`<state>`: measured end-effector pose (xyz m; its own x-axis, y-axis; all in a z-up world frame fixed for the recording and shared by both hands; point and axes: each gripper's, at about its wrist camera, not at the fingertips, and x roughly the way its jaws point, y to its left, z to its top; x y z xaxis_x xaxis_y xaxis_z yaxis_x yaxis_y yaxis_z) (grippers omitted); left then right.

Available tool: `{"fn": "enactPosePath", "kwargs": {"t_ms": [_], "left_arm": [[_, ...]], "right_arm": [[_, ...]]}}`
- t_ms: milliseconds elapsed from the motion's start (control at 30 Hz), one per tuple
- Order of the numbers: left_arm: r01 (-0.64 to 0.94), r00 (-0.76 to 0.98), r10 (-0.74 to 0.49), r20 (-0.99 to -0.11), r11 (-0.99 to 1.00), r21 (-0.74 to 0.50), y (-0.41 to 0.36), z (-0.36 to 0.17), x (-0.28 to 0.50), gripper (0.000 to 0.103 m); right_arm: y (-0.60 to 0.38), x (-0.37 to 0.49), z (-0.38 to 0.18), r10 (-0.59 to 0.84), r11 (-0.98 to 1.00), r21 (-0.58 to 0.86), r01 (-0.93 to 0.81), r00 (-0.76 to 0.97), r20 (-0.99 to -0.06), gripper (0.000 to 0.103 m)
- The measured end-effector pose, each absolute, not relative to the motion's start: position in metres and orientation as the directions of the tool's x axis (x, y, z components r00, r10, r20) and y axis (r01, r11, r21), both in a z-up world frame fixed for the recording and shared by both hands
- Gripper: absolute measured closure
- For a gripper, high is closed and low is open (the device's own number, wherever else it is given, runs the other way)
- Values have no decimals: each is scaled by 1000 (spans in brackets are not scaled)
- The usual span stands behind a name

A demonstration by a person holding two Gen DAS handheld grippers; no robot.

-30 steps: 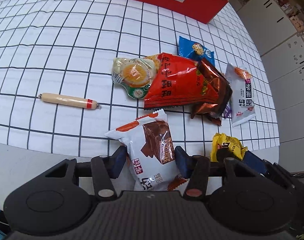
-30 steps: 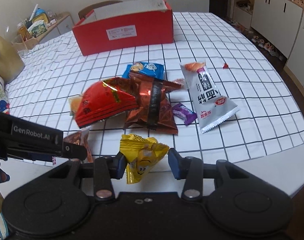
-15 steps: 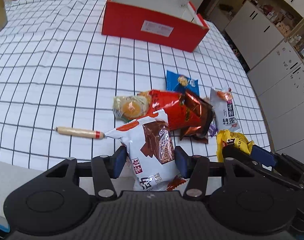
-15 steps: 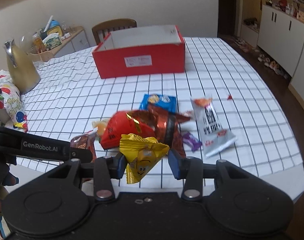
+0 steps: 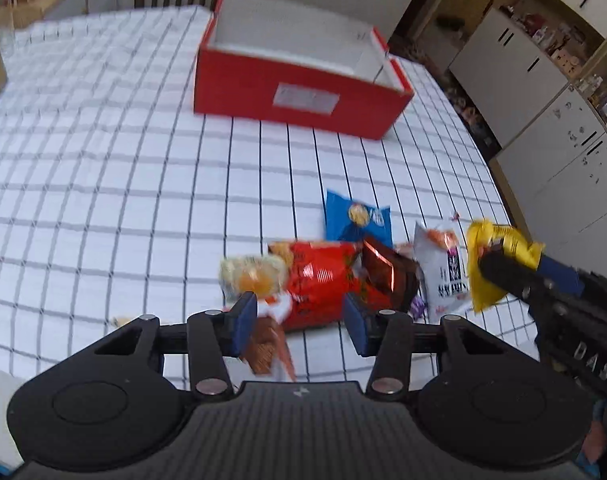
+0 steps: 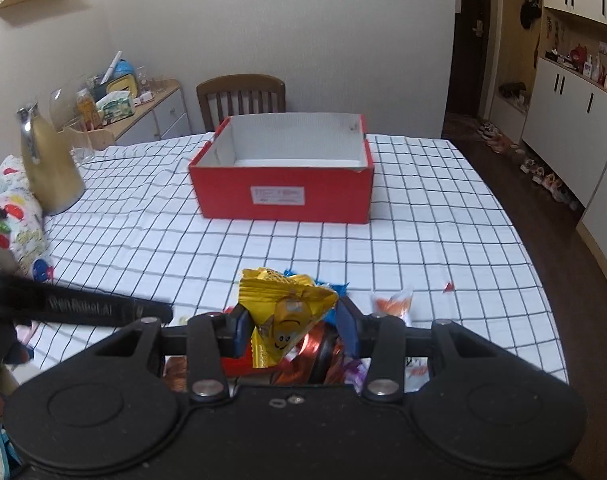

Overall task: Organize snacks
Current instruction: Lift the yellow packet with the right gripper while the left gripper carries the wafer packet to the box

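Left claw (image 5: 301, 322): jaws closing, part open; brown-and-white wafer packet (image 5: 269, 344) hangs between them against the left pad, blurred, can't tell if the right pad touches. Right claw (image 6: 291, 330): part open, clamped on a crinkly yellow foil packet (image 6: 287, 312) with a smiley print, clear of the bench (image 6: 423, 248).

Loose pile just past the claws on the black-grid white cloth: glossy red bag (image 5: 319, 280), coppery-brown foil bag (image 5: 387, 272) overlapping it, round egg-print packet (image 5: 251, 276), flat blue packet (image 5: 357, 220), white sachet (image 5: 441, 268).

Further out: red cardboard box (image 6: 283, 196), rectangular, white inside, open top; visible inside holds nothing. White label on near wall.
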<state>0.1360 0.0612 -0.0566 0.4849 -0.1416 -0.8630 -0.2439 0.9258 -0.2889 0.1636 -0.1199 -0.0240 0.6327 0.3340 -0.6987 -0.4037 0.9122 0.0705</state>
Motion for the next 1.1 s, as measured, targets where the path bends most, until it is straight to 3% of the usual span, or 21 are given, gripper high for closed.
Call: {"fn": "enactPosePath", "kwargs": {"t_ms": [133, 333, 467, 833, 900, 1000, 1100], "left_arm": [[-273, 437, -95, -895, 934, -232, 59, -72, 129, 54], [-334, 388, -91, -917, 913, -232, 71, -102, 121, 36], [-353, 379, -164, -911, 884, -307, 77, -121, 122, 36], [-392, 354, -203, -913, 854, -342, 83, -156, 129, 36], [-396, 357, -211, -910, 848, -352, 83, -157, 129, 39], [-383, 365, -195, -911, 860, -337, 81, -155, 129, 51], [-380, 382, -191, -904, 859, -342, 81, -152, 126, 52]], "right_arm": [[-126, 175, -28, 337, 916, 92, -390, 625, -704, 60], [-132, 173, -41, 346, 919, 134, -370, 600, -721, 60], [-137, 170, -48, 343, 924, 150, -352, 586, -734, 60], [-148, 158, -50, 320, 935, 143, -325, 593, -739, 60], [-150, 157, -51, 313, 938, 140, -318, 595, -741, 60], [-152, 156, -52, 304, 941, 137, -309, 594, -745, 60], [-152, 156, -53, 299, 942, 133, -307, 594, -747, 60]]}}
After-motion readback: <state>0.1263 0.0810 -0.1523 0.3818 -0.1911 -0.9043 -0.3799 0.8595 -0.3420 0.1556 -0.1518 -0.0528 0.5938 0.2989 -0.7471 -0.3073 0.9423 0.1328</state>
